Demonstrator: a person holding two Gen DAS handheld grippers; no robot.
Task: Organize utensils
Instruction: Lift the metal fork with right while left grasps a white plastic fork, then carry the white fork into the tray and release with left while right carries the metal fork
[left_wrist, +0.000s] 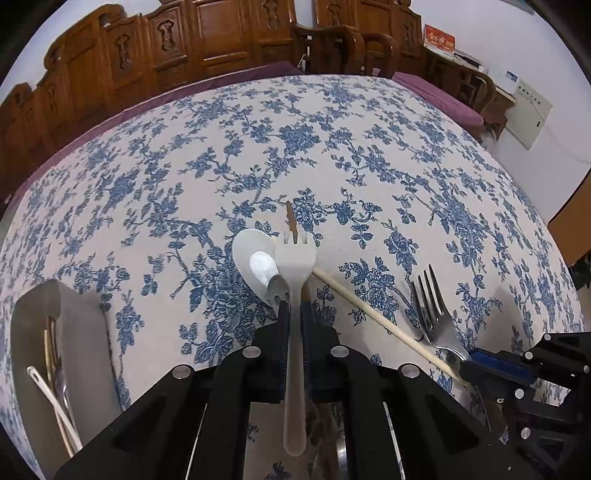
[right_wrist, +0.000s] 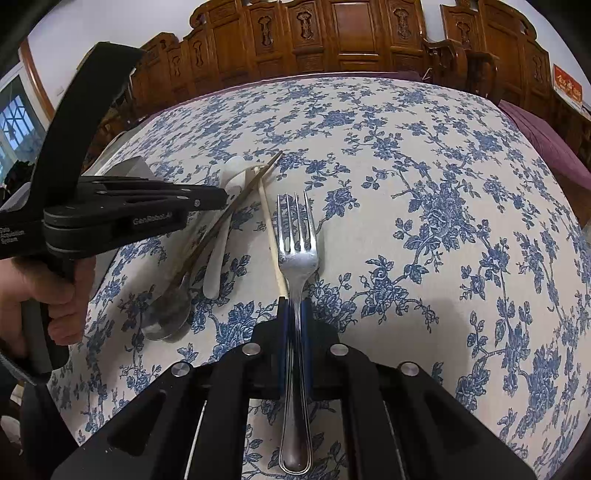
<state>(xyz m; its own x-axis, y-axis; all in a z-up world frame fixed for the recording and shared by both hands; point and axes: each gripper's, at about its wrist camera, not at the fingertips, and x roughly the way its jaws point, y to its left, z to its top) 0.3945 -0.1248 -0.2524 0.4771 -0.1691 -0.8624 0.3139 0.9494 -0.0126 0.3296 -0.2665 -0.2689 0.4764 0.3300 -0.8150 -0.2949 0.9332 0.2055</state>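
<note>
Through the left wrist camera I see my left tool (left_wrist: 294, 314) clamped on the neck of a white plastic fork (left_wrist: 295, 258), whose handle runs back between the pads toward the lens. Its tines point away from me over the counter (left_wrist: 332, 147), which wears a blue floral cloth. Under the fork's head lie a white spoon (left_wrist: 245, 254) and, on top of it, a smaller metal spoon (left_wrist: 263, 267). A dark chopstick (left_wrist: 290, 218) pokes out beyond the tines, and a pale chopstick (left_wrist: 373, 314) slants from beneath the fork toward the near right. At the near left stands a grey holder (left_wrist: 79, 325) with a few utensils inside; I cannot tell them all apart. At the right, the metal fork (left_wrist: 430, 310) is held by my right tool (left_wrist: 467, 365).

Through the right wrist camera my right tool (right_wrist: 294, 314) is pinched shut on the metal fork (right_wrist: 297, 243) at its neck, tines pointing far, handle running back toward the lens. The pale chopstick (right_wrist: 269, 225) lies just left of the fork. Further left sit the dark chopstick (right_wrist: 236, 206), the white fork's handle (right_wrist: 218, 254) and a metal spoon (right_wrist: 168, 314) with its bowl nearest me. My left tool (right_wrist: 221, 197) reaches in from the left edge over that pile, a hand (right_wrist: 55, 291) wrapped round its grip. Carved wooden chairs (right_wrist: 332, 33) line the far side of the counter.
</note>
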